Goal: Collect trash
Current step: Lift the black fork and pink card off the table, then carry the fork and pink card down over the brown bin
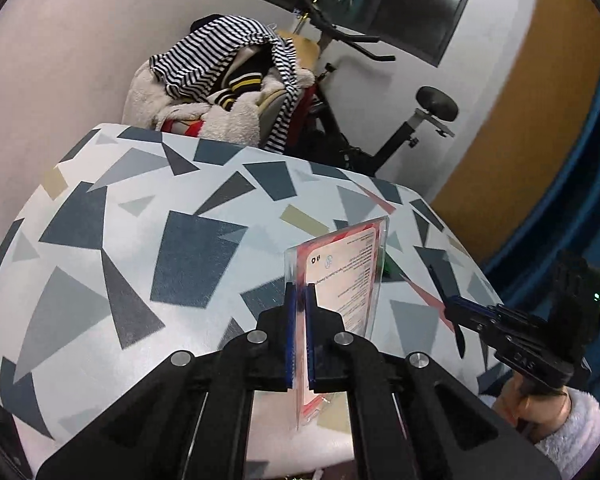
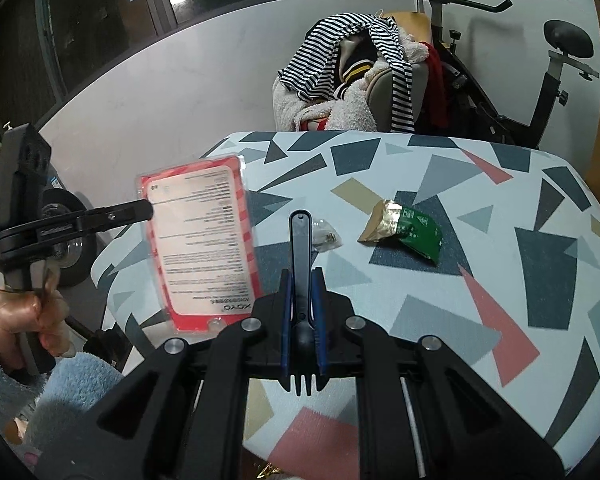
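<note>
My left gripper (image 1: 299, 294) is shut on a clear plastic package with a red-and-white printed card (image 1: 346, 276) and holds it on edge above the patterned table (image 1: 140, 240). The package (image 2: 202, 240) and the left gripper (image 2: 150, 210) also show at the left of the right wrist view. My right gripper (image 2: 302, 280) is shut on a black plastic spork (image 2: 300, 240), its handle pointing forward. In the left wrist view the right gripper (image 1: 446, 300) holds the spork (image 1: 444, 292) at the right. A green-and-gold wrapper (image 2: 404, 230) and a small clear crumpled wrapper (image 2: 326, 234) lie on the table (image 2: 500, 260).
Behind the table stands a chair piled with striped and fleece clothes (image 2: 352, 68), and an exercise bike (image 2: 540, 72) to its right. A white wall and dark windows lie beyond. The table's rounded edges fall away left and right.
</note>
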{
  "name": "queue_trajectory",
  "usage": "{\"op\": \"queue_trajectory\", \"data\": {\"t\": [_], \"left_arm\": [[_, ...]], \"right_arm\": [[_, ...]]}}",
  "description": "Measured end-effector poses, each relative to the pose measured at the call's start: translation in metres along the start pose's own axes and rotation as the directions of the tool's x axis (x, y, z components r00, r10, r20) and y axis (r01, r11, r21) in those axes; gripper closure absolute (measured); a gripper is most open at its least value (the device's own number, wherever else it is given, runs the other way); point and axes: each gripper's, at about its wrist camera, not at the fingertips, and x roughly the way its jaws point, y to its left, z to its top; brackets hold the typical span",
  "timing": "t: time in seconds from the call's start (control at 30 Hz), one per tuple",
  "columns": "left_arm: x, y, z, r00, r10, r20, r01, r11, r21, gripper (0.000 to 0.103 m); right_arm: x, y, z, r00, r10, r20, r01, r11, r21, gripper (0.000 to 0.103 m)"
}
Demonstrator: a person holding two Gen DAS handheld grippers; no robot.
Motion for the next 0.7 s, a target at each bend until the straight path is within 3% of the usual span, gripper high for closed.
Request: {"op": "queue_trajectory", "data": {"t": [0.43,0.7], "left_arm": [[-0.059,-0.026,-0.065,0.995,-0.1,-0.009,0.1,0.993,0.054,0.098],[-0.06,-0.027,-0.115,0.992,-0.111,-0.058,0.113,0.993,0.045,0.098]], "right_arm": [[-0.041,0.011,-0.031,1.0,-0.007,0.017,0.007,1.0,0.016,0.089],[-0.053,0.018,-0.051,1.0,0.001,0.014,-0.001,1.0,0.023,0.089]]}}
